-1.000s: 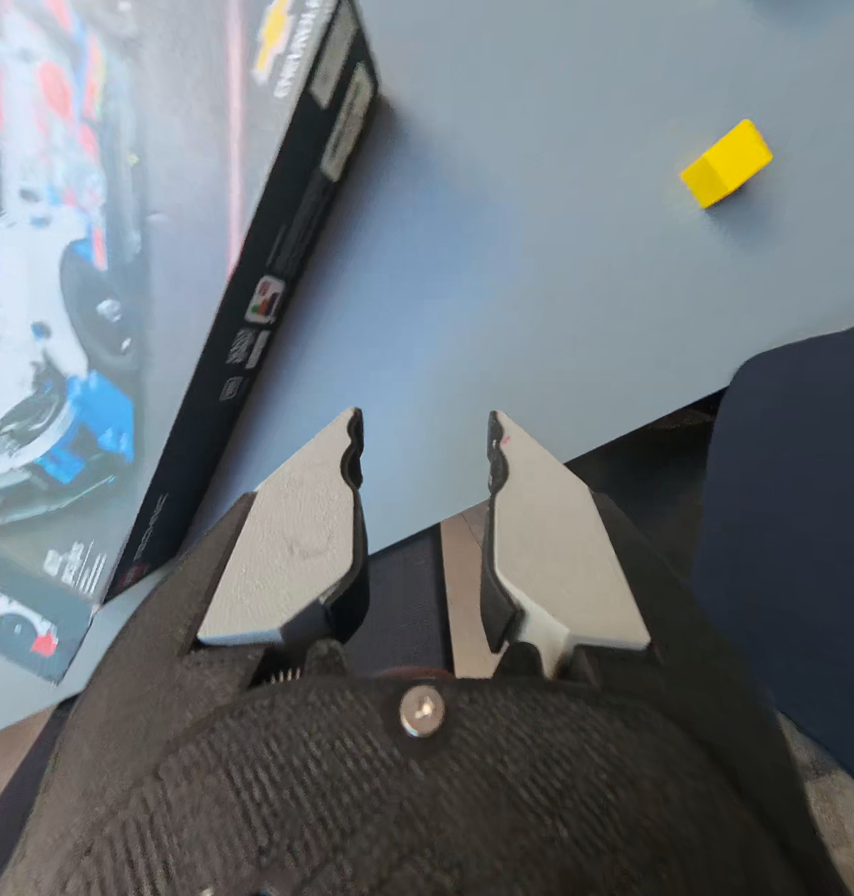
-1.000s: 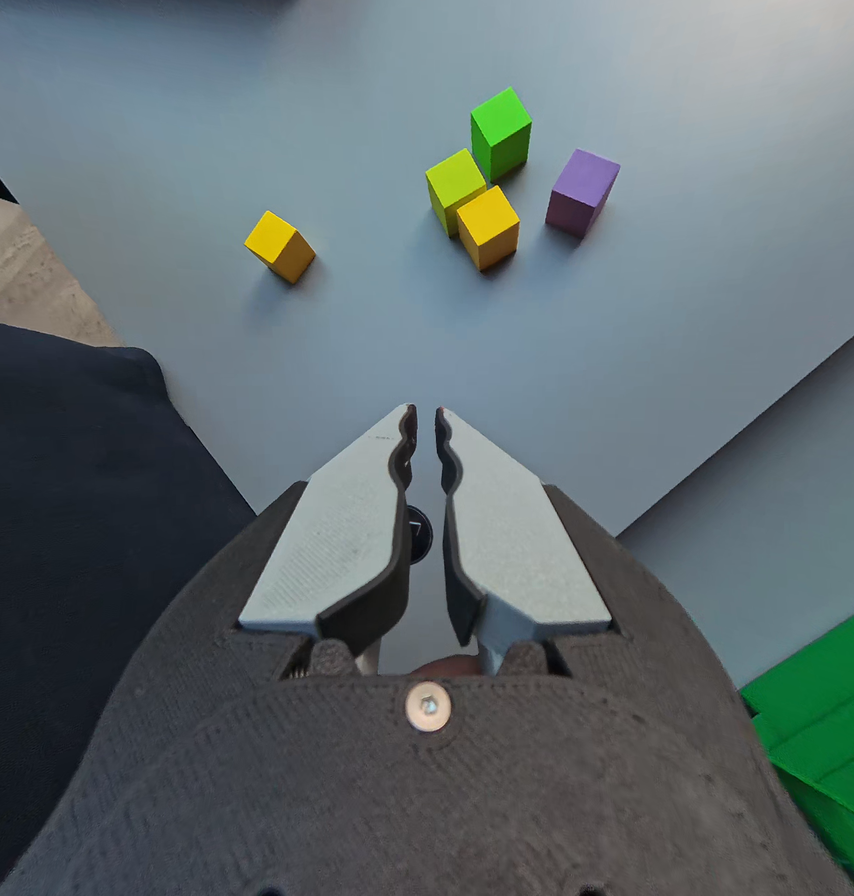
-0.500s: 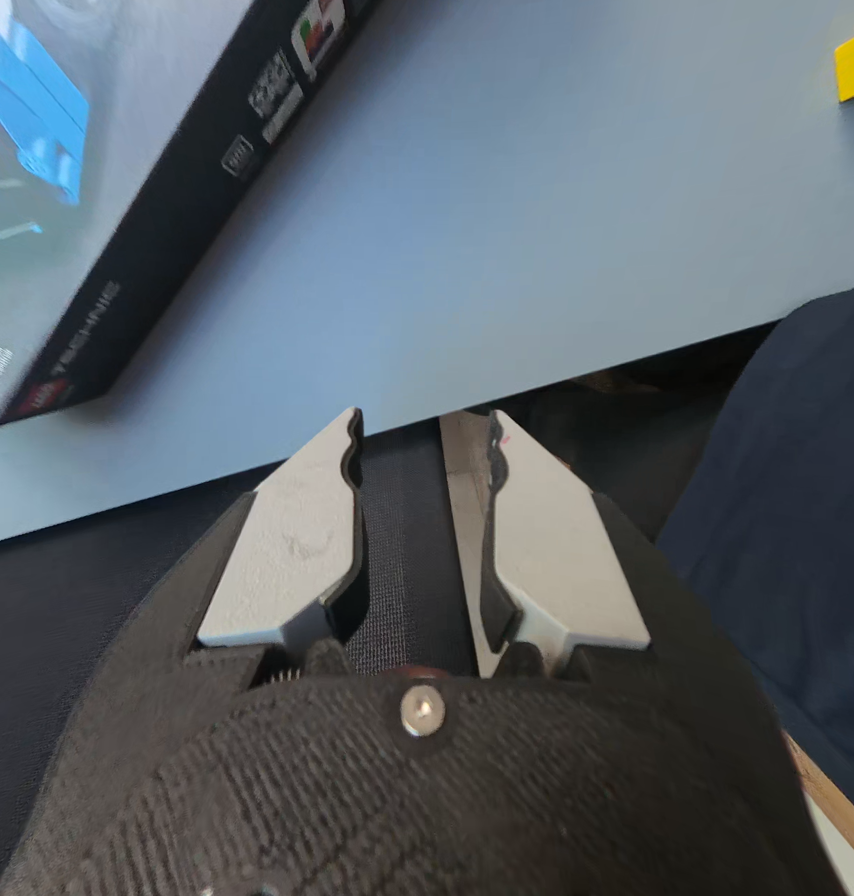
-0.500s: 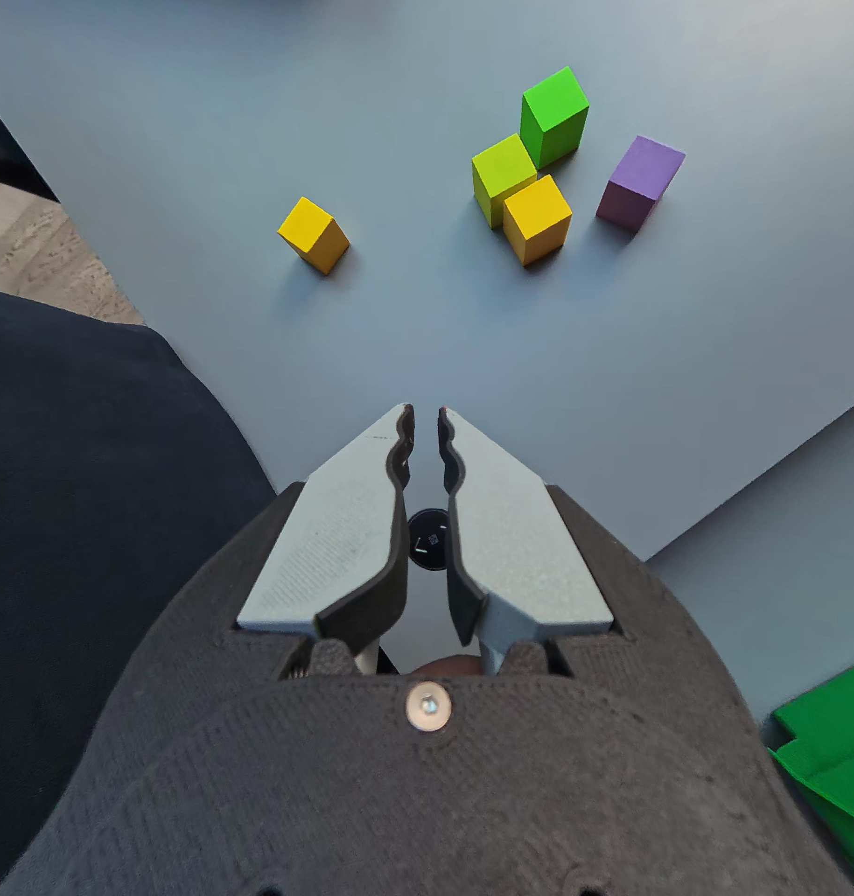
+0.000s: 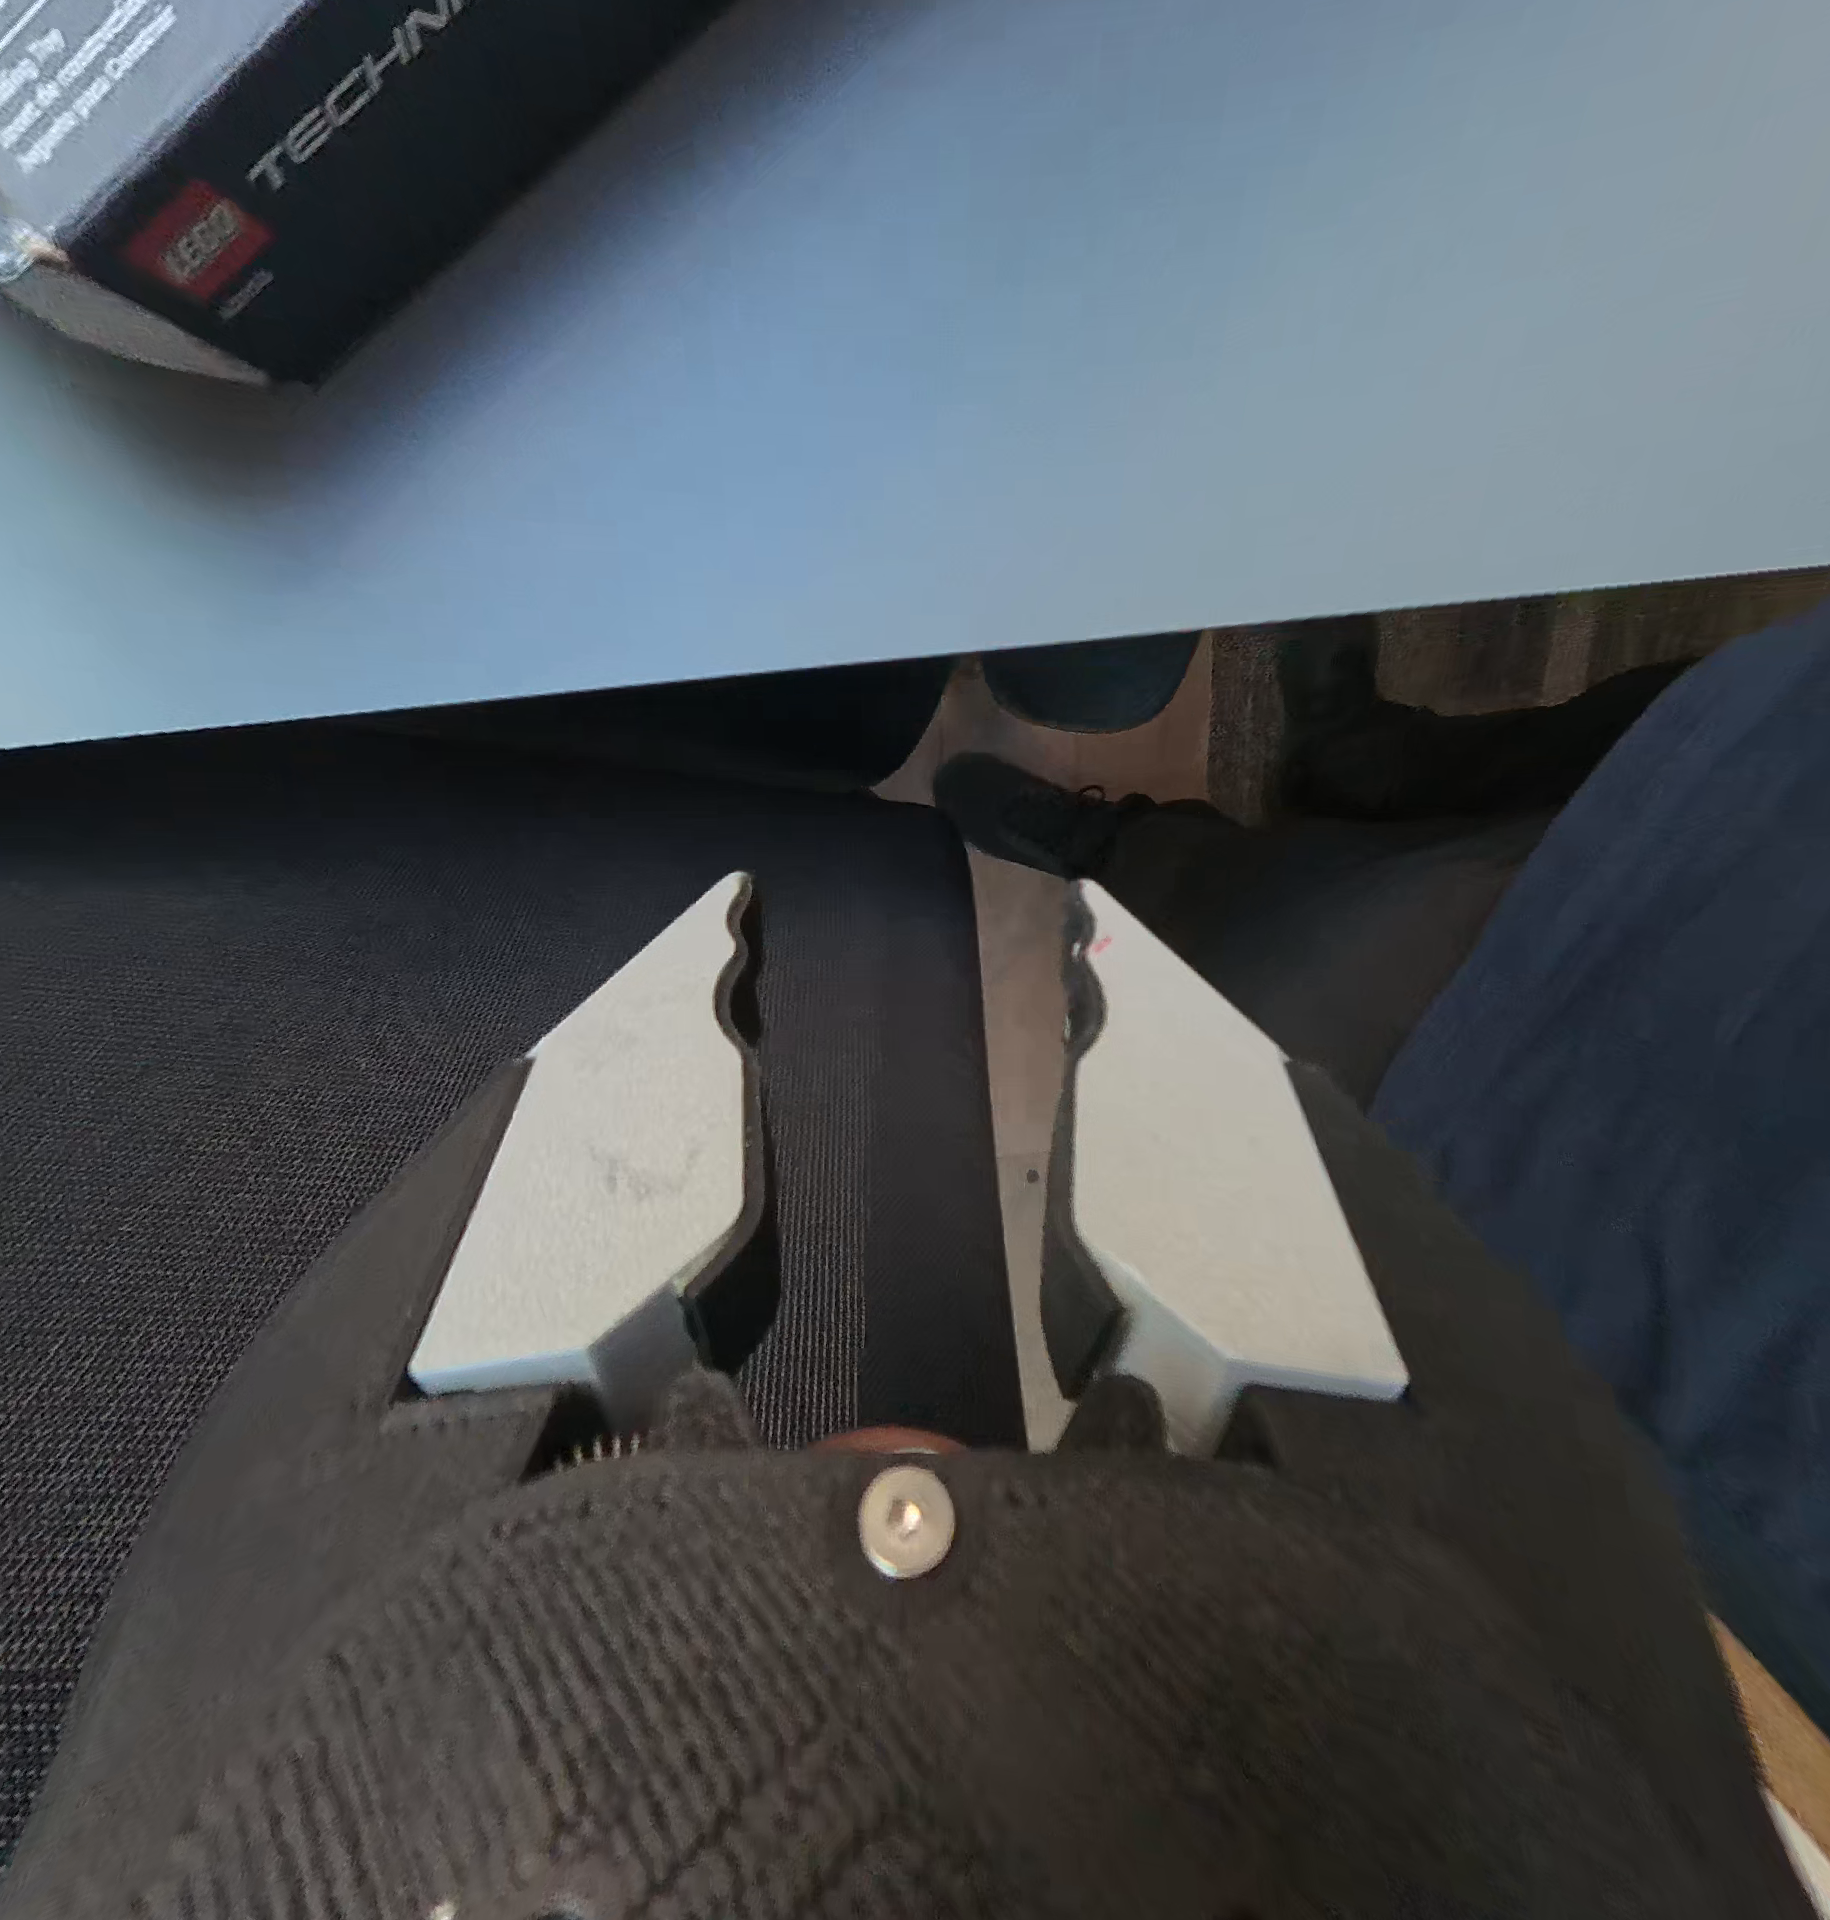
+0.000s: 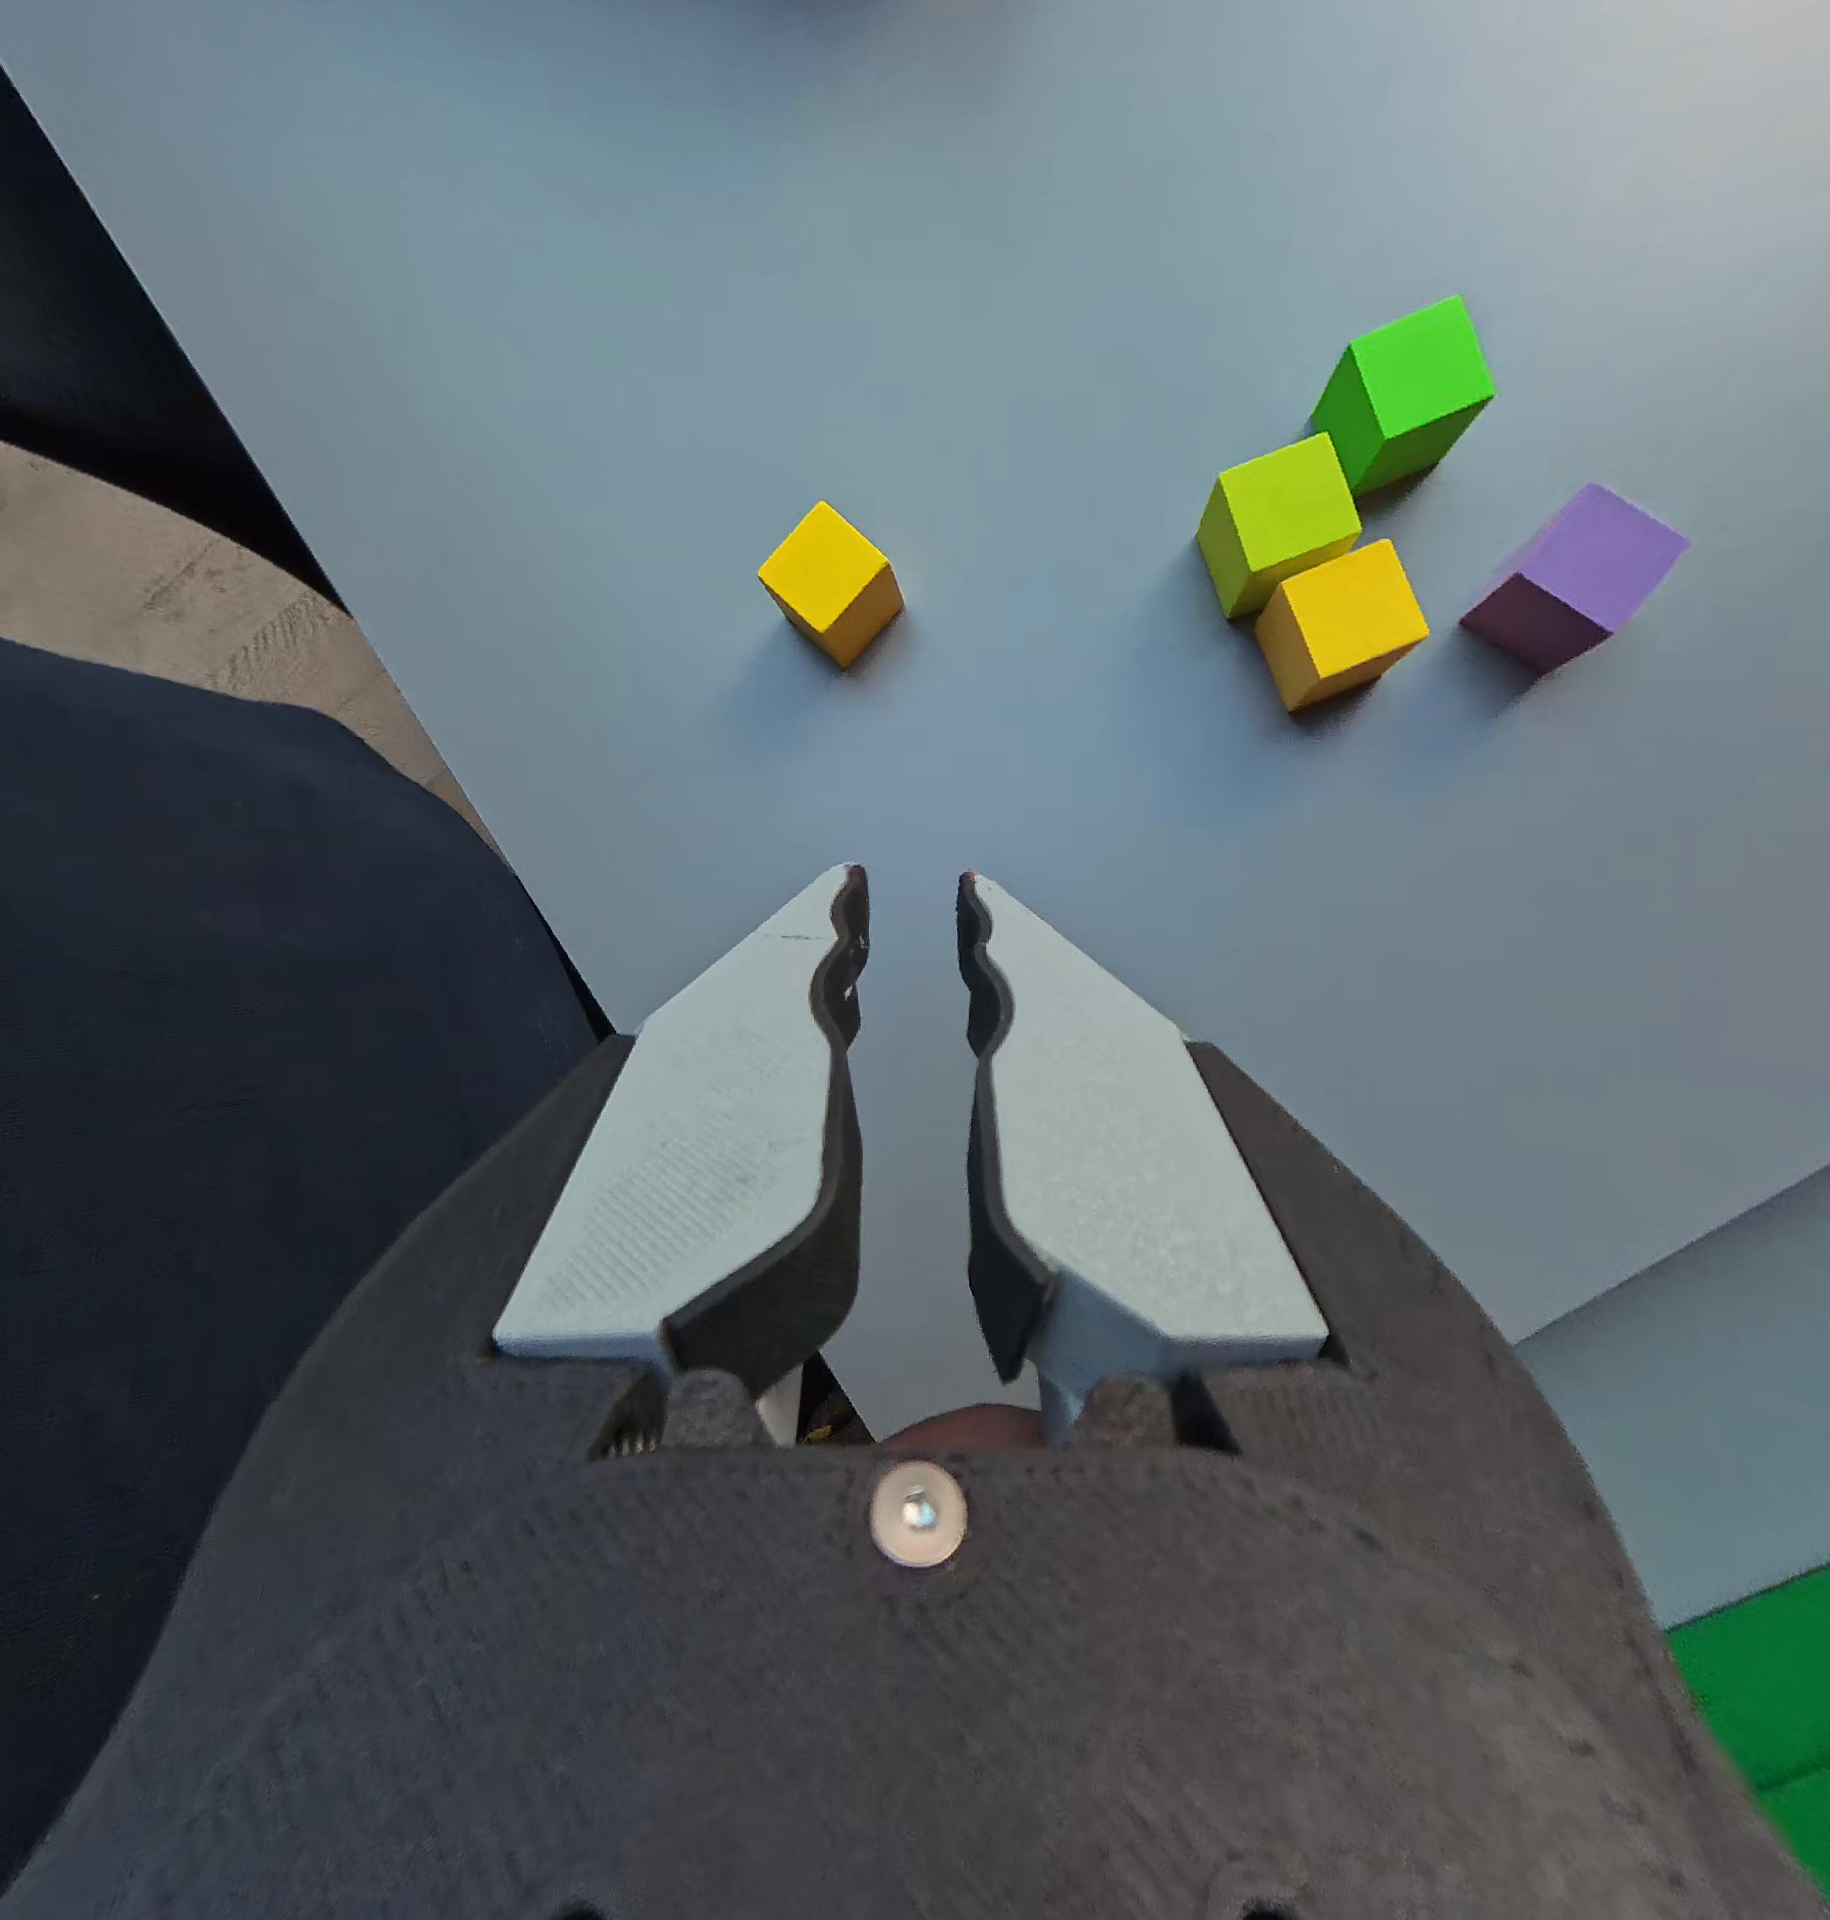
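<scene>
Left wrist view: the left tongs [image 5: 911, 883] stand wide apart and hold nothing. They hang off the table [image 5: 994, 416], below its near edge, over a black mesh seat [image 5: 267, 987]. A second ago their tips lay over the table just inside that edge, so they have drawn back and off it, and the jaws have spread a little wider. A dark printed box [image 5: 319, 187] lies on the table well back from the edge and now shows only one corner. The yellow cube that showed before has left this view. Past the edge, under the table, a dark shoe [image 5: 1036, 821] rests on the floor. Dark blue cloth [image 5: 1669, 1039] fills the side off the table.

In the right wrist view the right tongs [image 6: 911, 873] hover over the table, just inside its near edge. Their jaws are narrowly apart with only bare table between them. A second ago they were almost together, so they have begun to part. Farther in from the edge lies a lone yellow cube [image 6: 831, 582], nearest the tips but well clear of them. Farther along the table sits a cluster: a lime cube [image 6: 1280, 520] touching a green cube [image 6: 1404, 390] and an orange-yellow cube [image 6: 1342, 623]. A purple cube [image 6: 1576, 577] stands just beside them. All five have slid sideways in the view.
</scene>
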The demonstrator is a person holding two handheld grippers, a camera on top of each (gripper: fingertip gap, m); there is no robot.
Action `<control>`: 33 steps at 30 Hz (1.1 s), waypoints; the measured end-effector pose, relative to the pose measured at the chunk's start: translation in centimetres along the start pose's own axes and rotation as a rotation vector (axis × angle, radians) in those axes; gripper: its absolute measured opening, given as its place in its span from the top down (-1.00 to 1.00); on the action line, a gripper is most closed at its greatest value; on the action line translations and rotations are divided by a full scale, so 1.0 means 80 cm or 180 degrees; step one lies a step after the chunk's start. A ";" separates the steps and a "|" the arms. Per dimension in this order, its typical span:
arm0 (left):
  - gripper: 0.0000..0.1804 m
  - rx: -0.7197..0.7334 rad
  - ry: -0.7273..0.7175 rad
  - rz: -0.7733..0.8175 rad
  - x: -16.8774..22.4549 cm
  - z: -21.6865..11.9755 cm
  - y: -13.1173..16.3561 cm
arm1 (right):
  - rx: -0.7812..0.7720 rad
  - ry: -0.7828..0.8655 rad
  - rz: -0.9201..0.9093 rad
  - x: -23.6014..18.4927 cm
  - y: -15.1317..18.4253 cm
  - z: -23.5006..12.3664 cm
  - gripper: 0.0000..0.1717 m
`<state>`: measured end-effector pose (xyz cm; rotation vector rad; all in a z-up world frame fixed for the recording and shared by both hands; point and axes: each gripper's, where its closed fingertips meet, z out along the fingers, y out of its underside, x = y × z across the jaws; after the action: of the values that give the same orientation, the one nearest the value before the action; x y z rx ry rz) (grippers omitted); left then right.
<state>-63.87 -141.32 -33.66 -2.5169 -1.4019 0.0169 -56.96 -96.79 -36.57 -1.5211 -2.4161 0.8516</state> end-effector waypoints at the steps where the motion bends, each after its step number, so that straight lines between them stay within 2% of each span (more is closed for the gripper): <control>1: 0.37 -0.0004 -0.0032 0.0019 -0.004 -0.001 0.004 | -0.0017 0.0007 -0.0032 -0.003 -0.003 0.001 0.82; 4: 0.38 0.0060 -0.0004 0.0133 0.009 -0.002 0.003 | -0.0105 0.0033 -0.0203 -0.012 -0.004 0.004 0.69; 8: 0.43 0.0373 0.0623 0.0387 0.094 0.027 -0.022 | -0.0303 0.0087 -0.0274 -0.019 0.011 0.007 0.61; 12: 0.44 0.0353 0.1178 0.0509 0.171 0.065 -0.029 | -0.0291 0.0229 -0.0116 -0.008 0.012 -0.003 0.56; 16: 0.45 0.0261 0.1472 0.0676 0.219 0.082 -0.037 | -0.0162 0.0369 0.0007 0.016 0.008 -0.016 0.55; 21: 0.48 0.0182 0.1520 0.0780 0.243 0.088 -0.059 | 0.0080 0.0391 0.0141 0.049 0.003 -0.027 0.55; 28: 0.52 0.0280 0.1351 0.0640 0.278 0.080 -0.100 | 0.0377 0.0460 0.0050 0.094 -0.009 -0.031 0.61; 30: 0.52 0.0225 0.1326 0.0624 0.291 0.082 -0.100 | 0.0518 0.0621 -0.0050 0.109 -0.018 -0.041 0.65; 33: 0.52 0.0157 0.1290 0.0666 0.310 0.086 -0.099 | 0.0888 0.1057 -0.0547 0.128 -0.039 -0.068 0.77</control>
<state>-58.19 -115.05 -35.64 -2.4351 -0.9665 -0.3907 -61.88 -86.88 -32.05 -1.2223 -2.0559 0.7891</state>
